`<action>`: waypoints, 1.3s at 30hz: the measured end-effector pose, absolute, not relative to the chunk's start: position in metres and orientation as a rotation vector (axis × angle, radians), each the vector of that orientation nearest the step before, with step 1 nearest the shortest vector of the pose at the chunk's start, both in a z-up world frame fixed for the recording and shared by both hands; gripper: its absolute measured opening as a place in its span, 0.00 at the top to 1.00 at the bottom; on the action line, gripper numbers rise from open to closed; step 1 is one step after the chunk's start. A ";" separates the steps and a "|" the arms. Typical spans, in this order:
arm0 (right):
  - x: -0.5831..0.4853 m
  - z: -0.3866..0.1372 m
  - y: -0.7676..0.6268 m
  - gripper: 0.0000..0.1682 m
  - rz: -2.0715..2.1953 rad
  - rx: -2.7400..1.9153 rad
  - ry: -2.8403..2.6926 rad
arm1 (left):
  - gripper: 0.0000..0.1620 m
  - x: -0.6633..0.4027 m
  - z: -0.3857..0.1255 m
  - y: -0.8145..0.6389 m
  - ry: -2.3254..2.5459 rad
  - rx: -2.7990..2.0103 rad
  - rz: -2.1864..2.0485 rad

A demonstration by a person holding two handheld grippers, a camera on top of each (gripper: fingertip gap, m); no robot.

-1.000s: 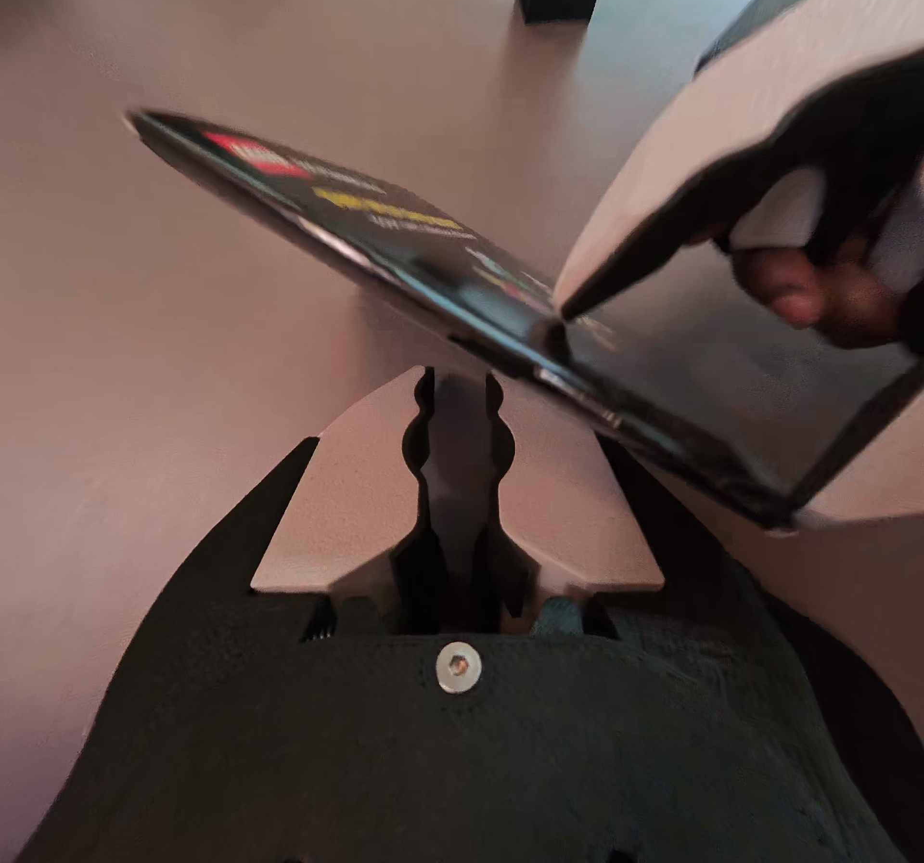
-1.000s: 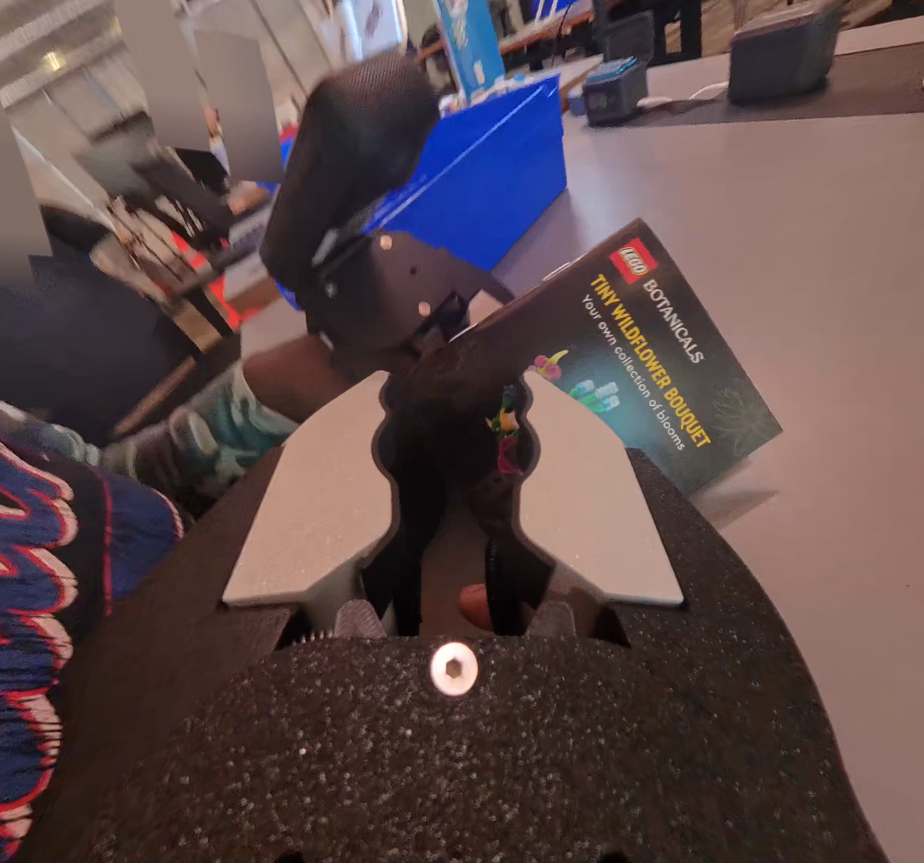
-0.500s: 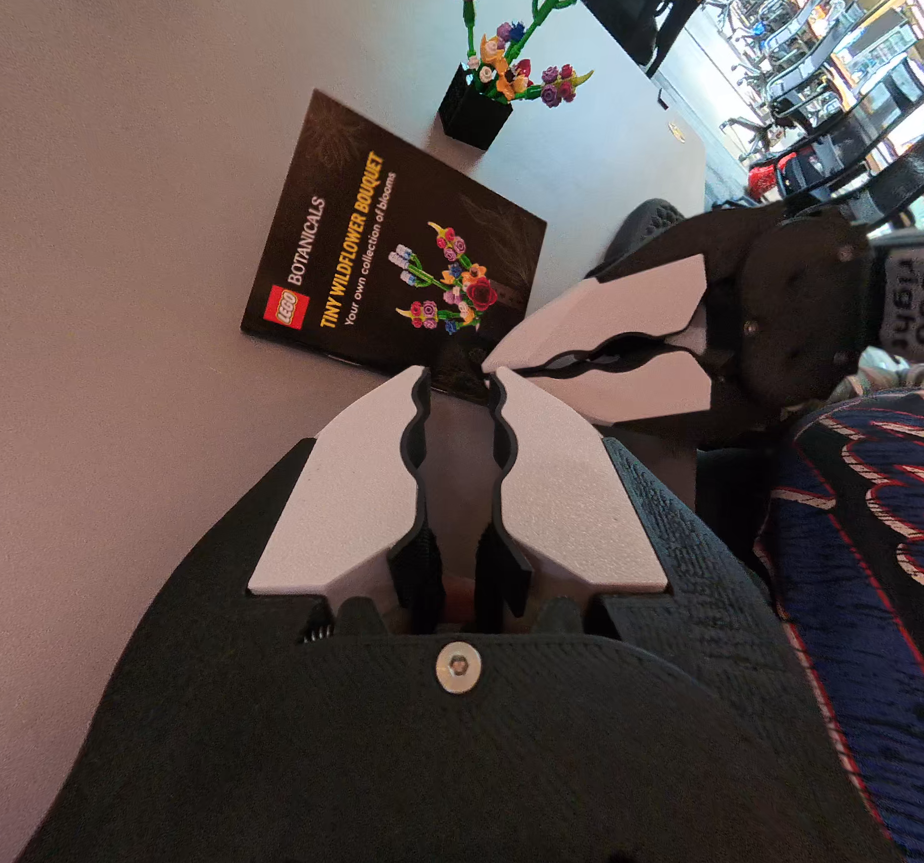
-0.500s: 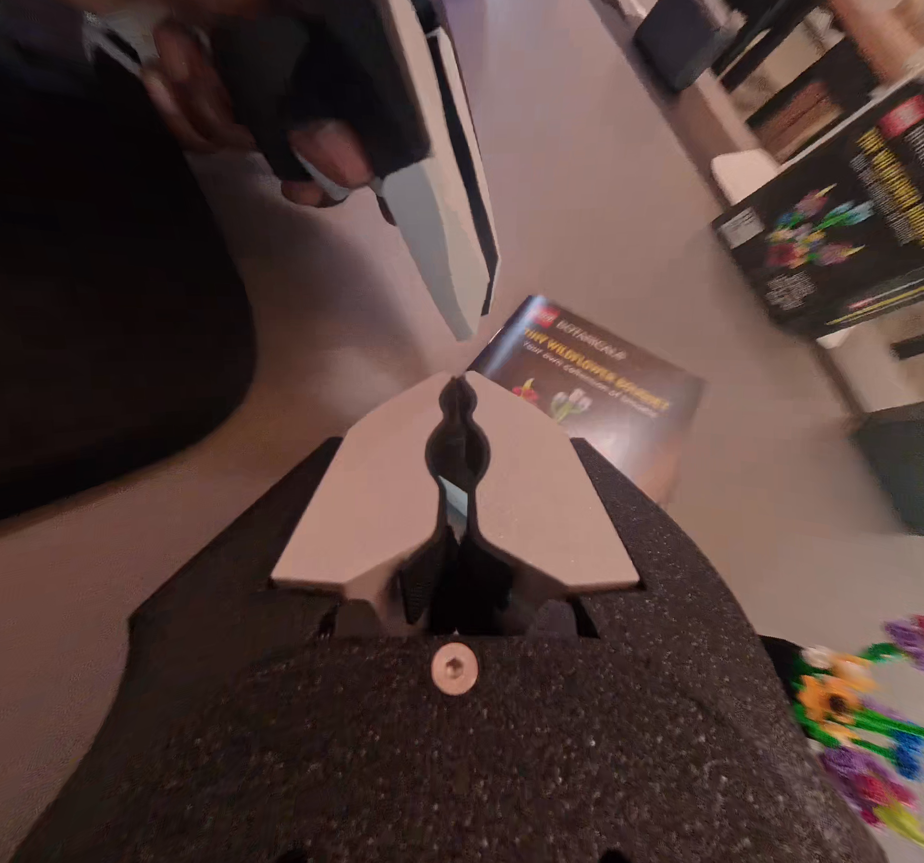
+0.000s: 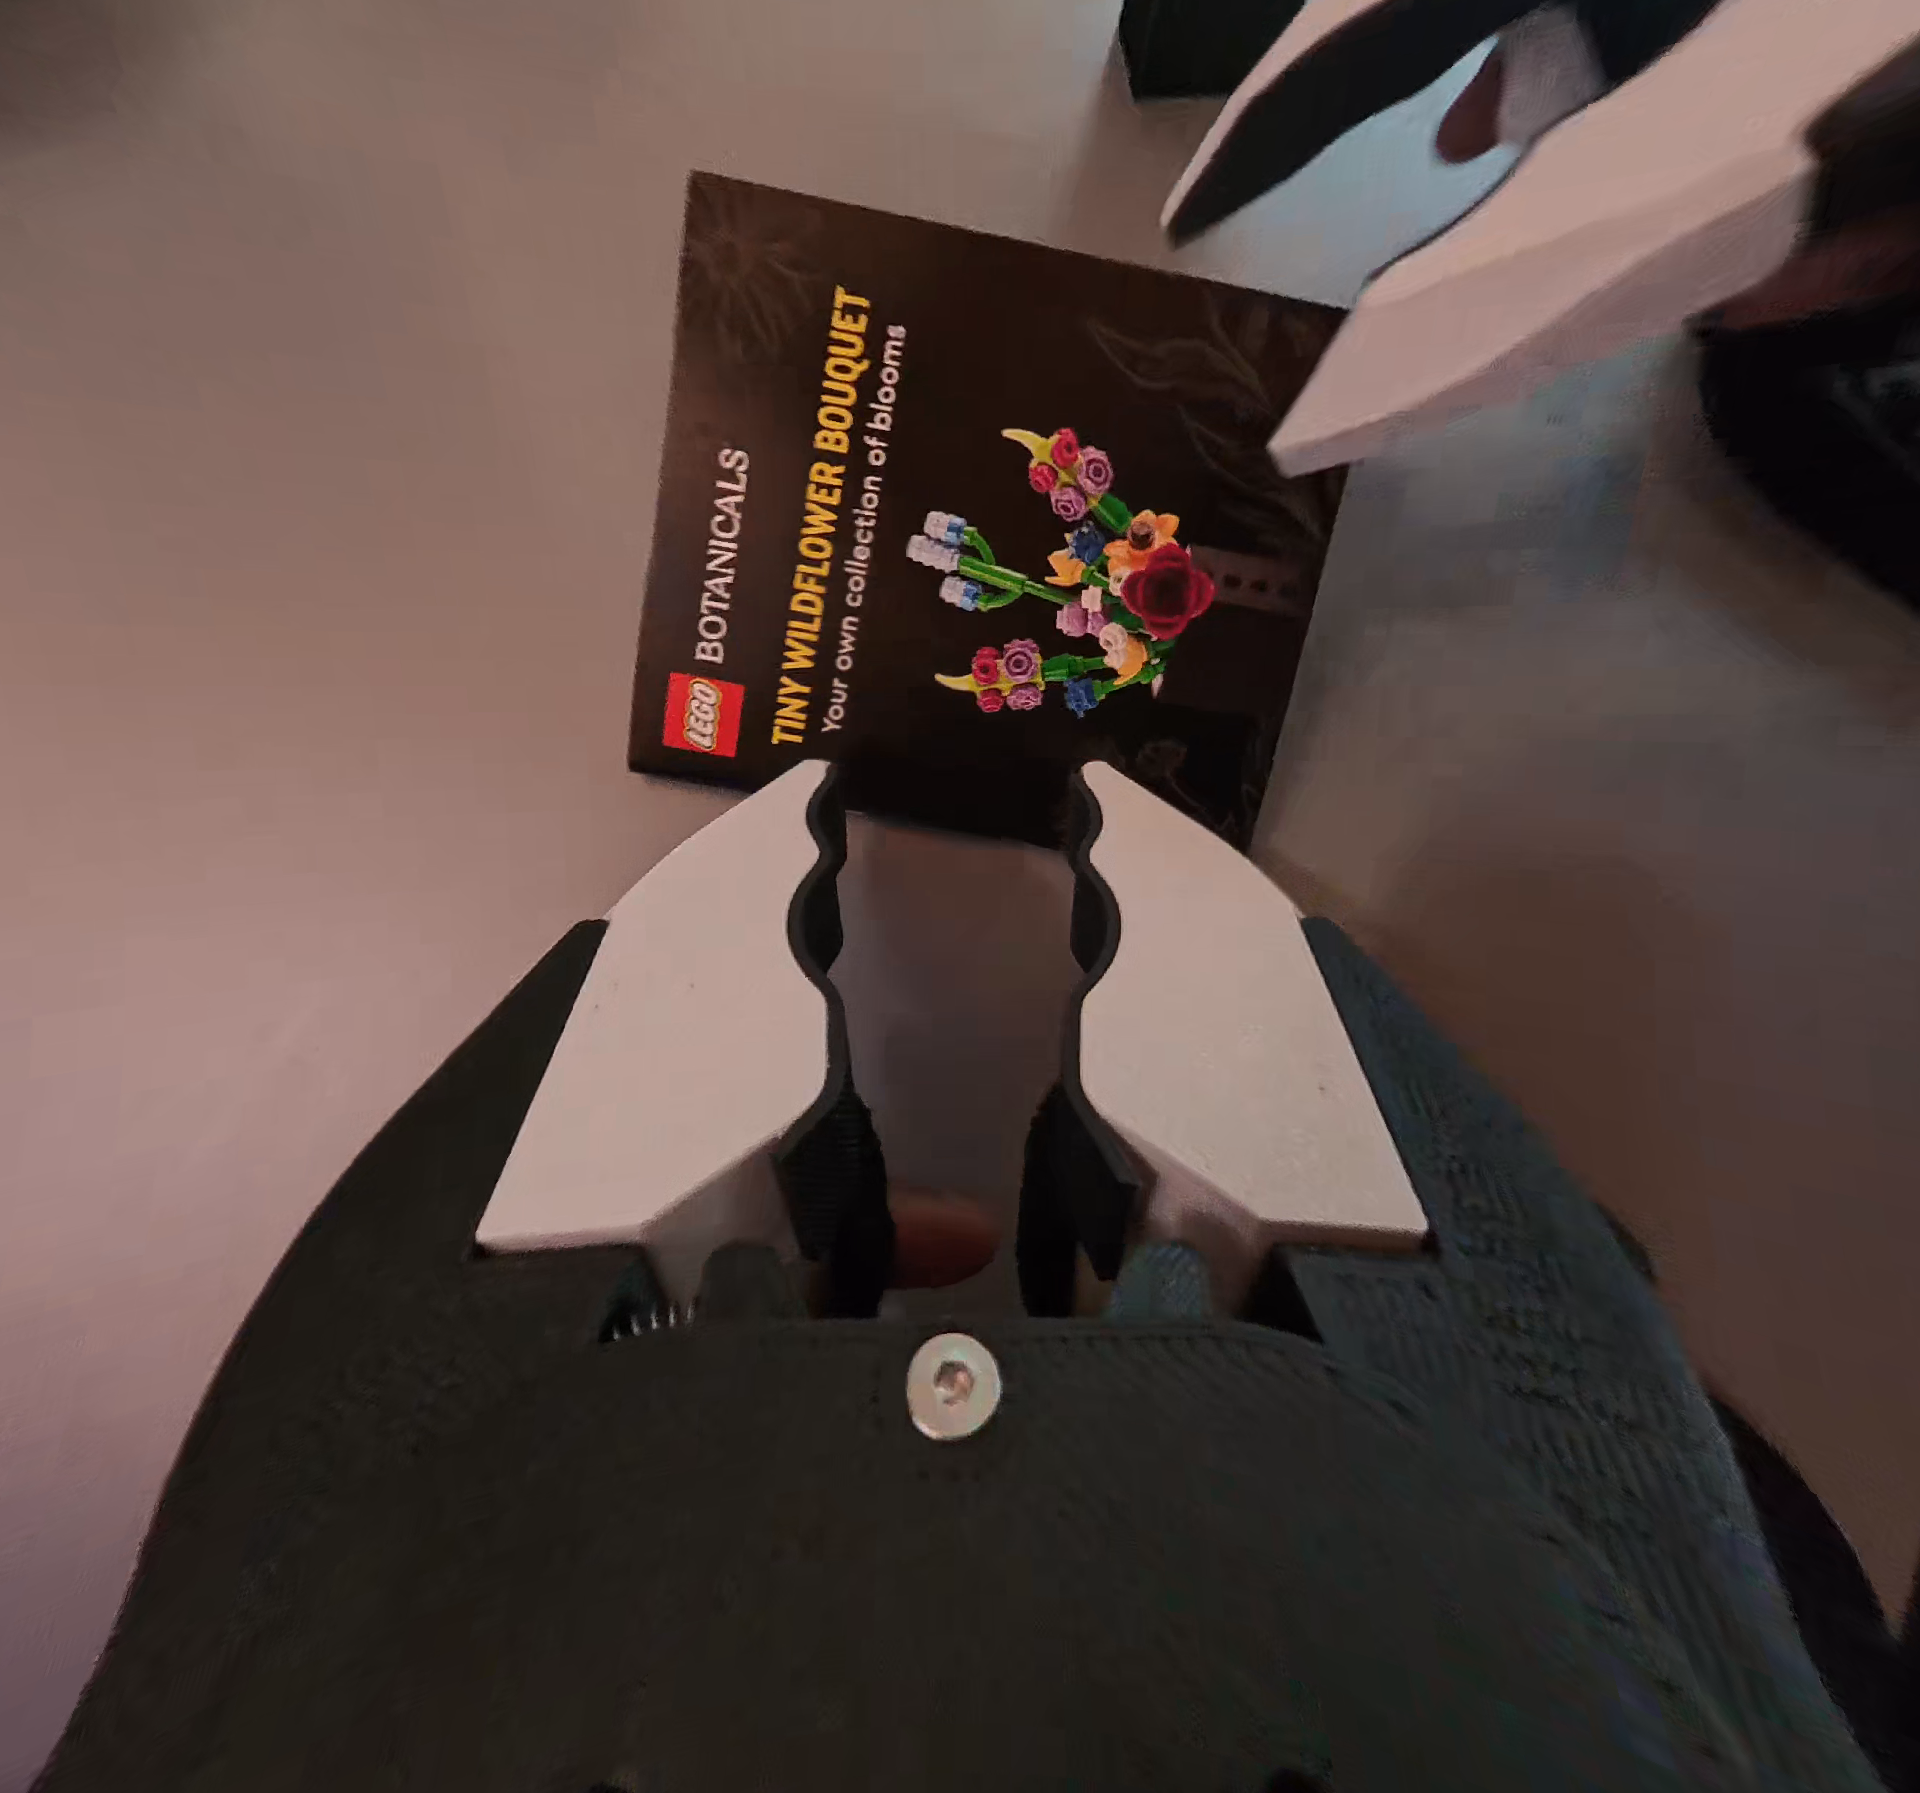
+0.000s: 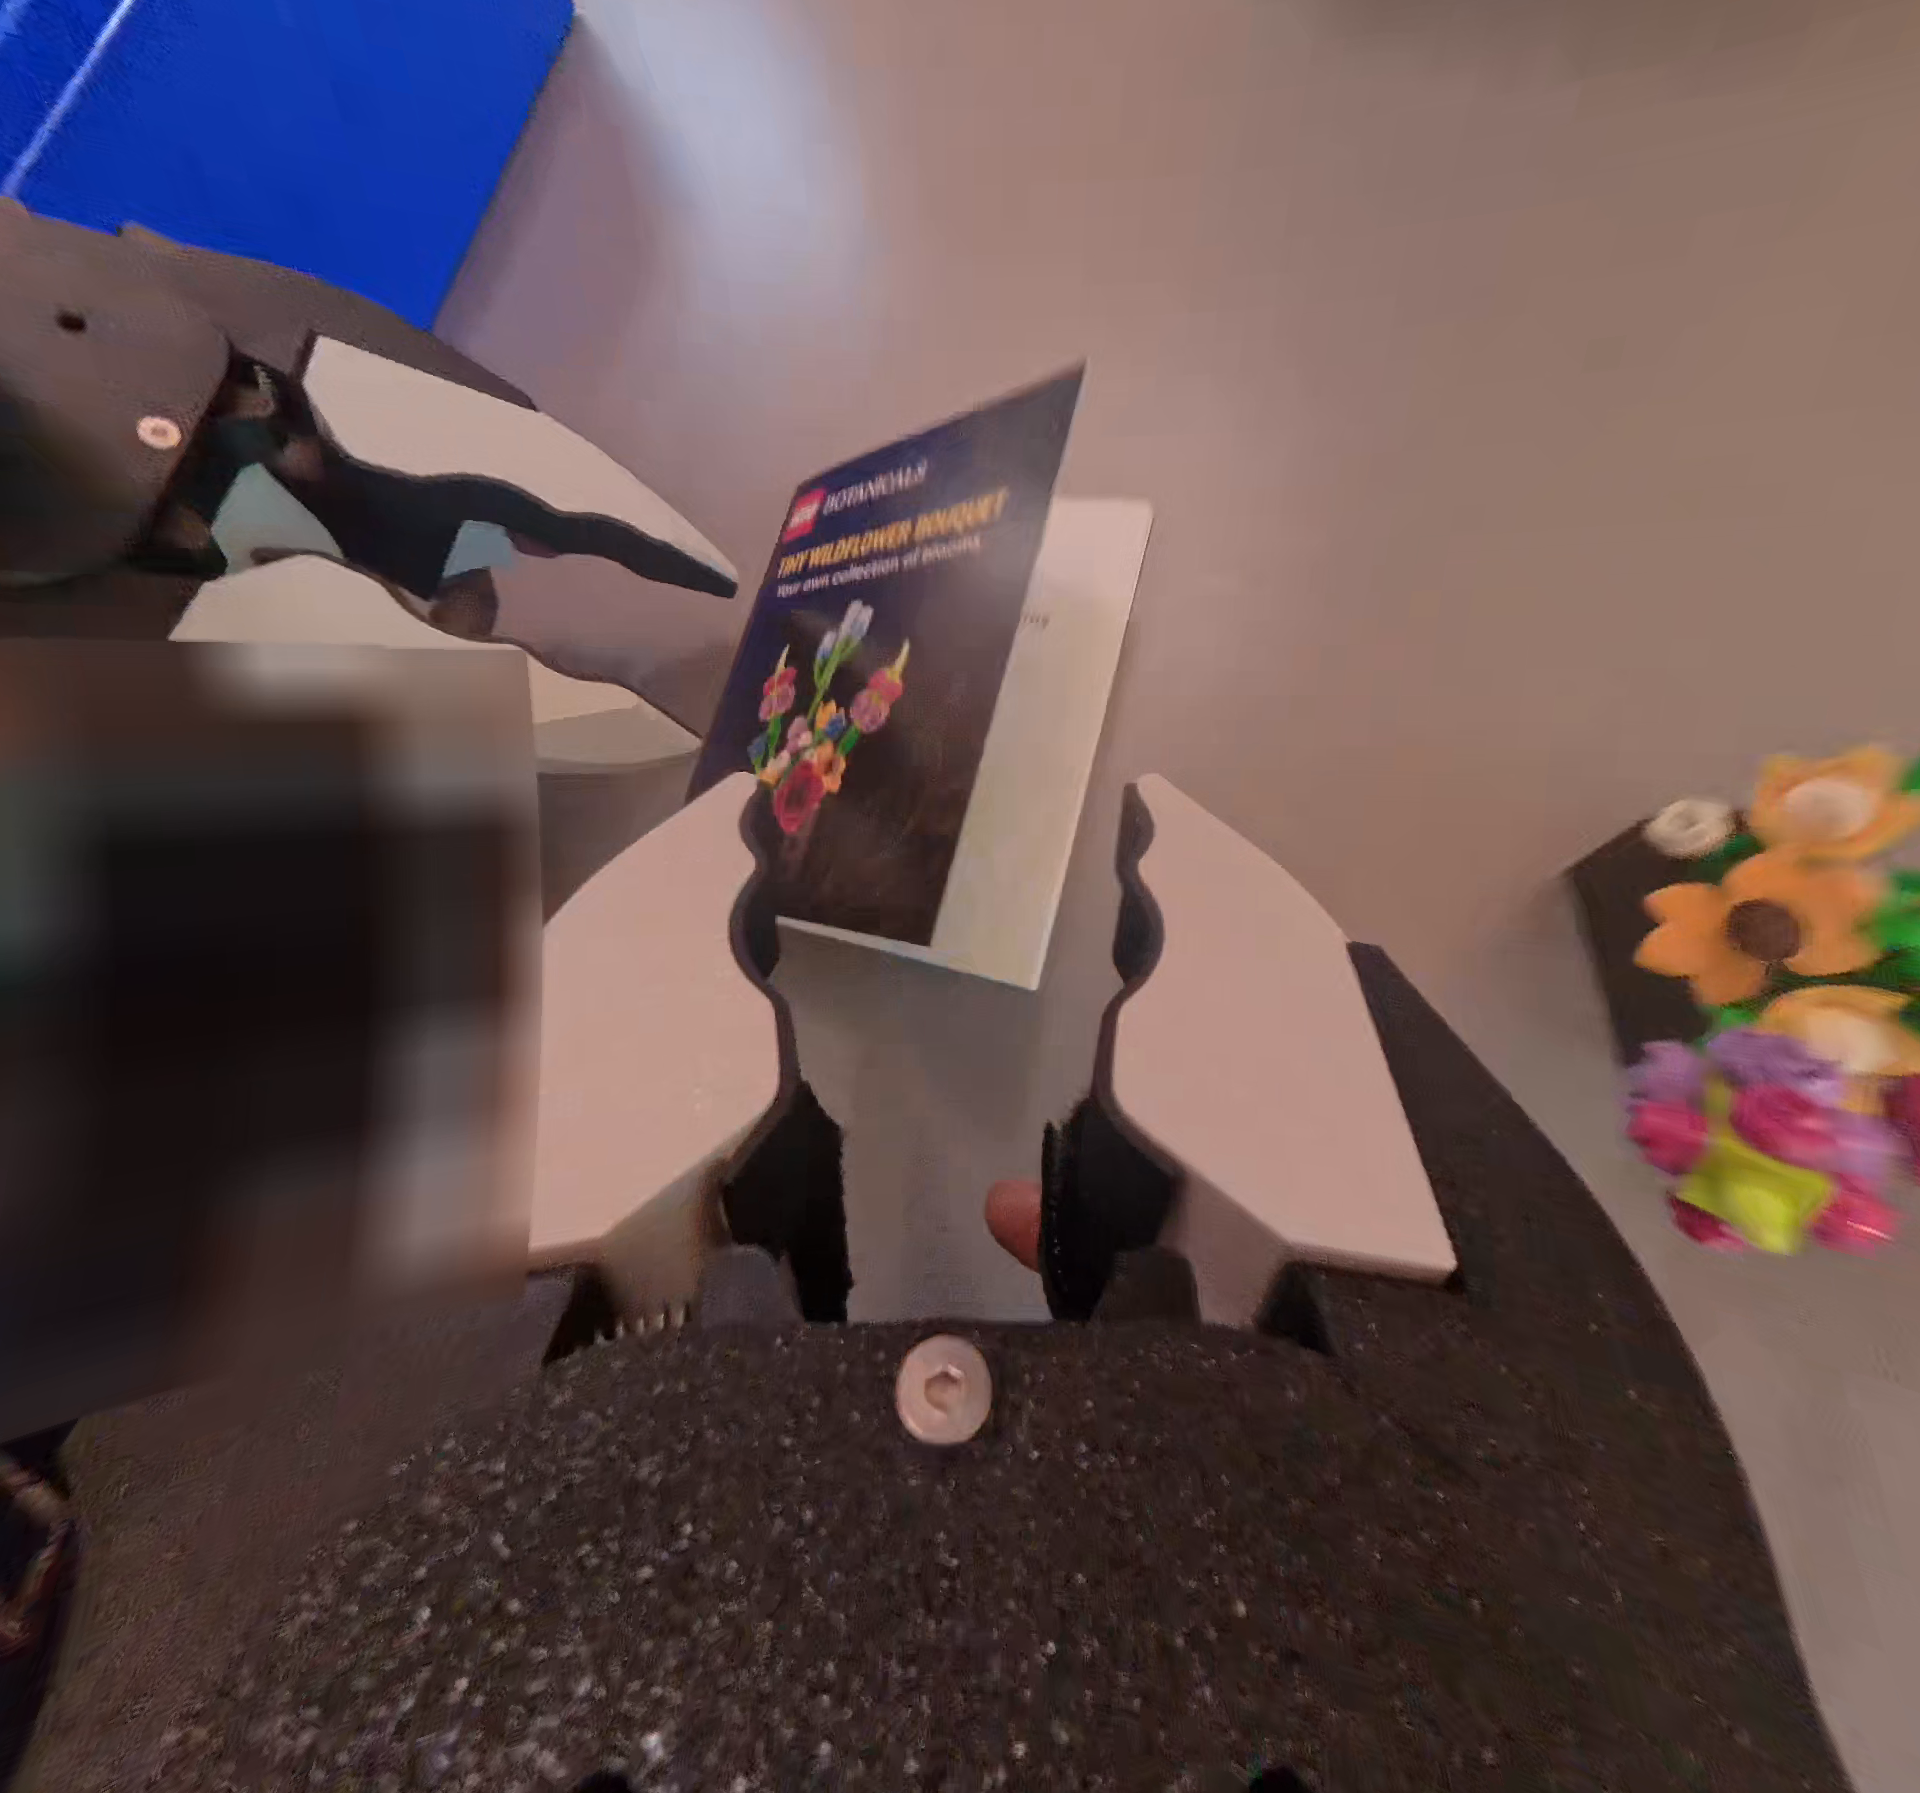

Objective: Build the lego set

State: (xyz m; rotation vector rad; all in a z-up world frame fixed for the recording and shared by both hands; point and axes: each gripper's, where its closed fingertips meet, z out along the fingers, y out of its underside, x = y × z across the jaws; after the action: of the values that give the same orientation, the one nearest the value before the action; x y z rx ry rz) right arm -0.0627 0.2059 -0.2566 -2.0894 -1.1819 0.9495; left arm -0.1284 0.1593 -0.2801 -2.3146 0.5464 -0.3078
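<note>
**Lego bouquet built and potted; instruction booklet loose between both grippers**

Lego set status first: I judge the build far along, since a flower bouquet [image 6: 1787,995] stands assembled in a black pot [image 5: 1205,8] on the grey table [image 5: 312,393], off to my right.

A blue bin [image 6: 270,60] sits at the far left edge of the right wrist view.

Next in size is the instruction booklet [image 5: 966,538], dark-covered with a flower picture. In the left wrist view it looks flat on the table; in the right wrist view its cover stands lifted off a pale inner page. Nothing grips it.

Handling assessment: I expect the booklet to be light, thin and floppy, its glossy cover slippery. I would take it at a free edge or corner, not mid-cover. The bouquet looks fragile on thin stems; I would hold it by the stiff pot only.

My left gripper [image 5: 954,787] has its fingers spread and empty, tips just at the booklet's near edge. My right gripper [image 6: 940,787] is likewise spread and empty, just short of the booklet.
</note>
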 end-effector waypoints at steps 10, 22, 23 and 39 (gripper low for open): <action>-0.088 -0.201 0.188 0.99 1.824 -1.799 -0.705 | 0.49 -0.155 -0.252 0.172 0.069 -2.114 -0.648; -0.078 -0.138 0.143 0.99 1.947 -1.272 -0.729 | 0.67 -0.103 -0.172 0.150 0.170 -1.660 -1.306; -0.076 -0.136 0.141 0.99 1.939 -1.254 -0.751 | 0.72 -0.099 -0.167 0.146 0.216 -1.638 -1.299; -0.049 -0.114 0.141 1.00 1.851 -1.108 -0.772 | 0.57 -0.108 -0.147 0.133 0.188 -1.553 -1.104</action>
State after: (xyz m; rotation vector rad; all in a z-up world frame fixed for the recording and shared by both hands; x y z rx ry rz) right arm -0.0489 0.1410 -0.1138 -1.1081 -0.7722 1.8509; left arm -0.1081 0.1332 -0.1475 -1.5527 0.1880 -1.1037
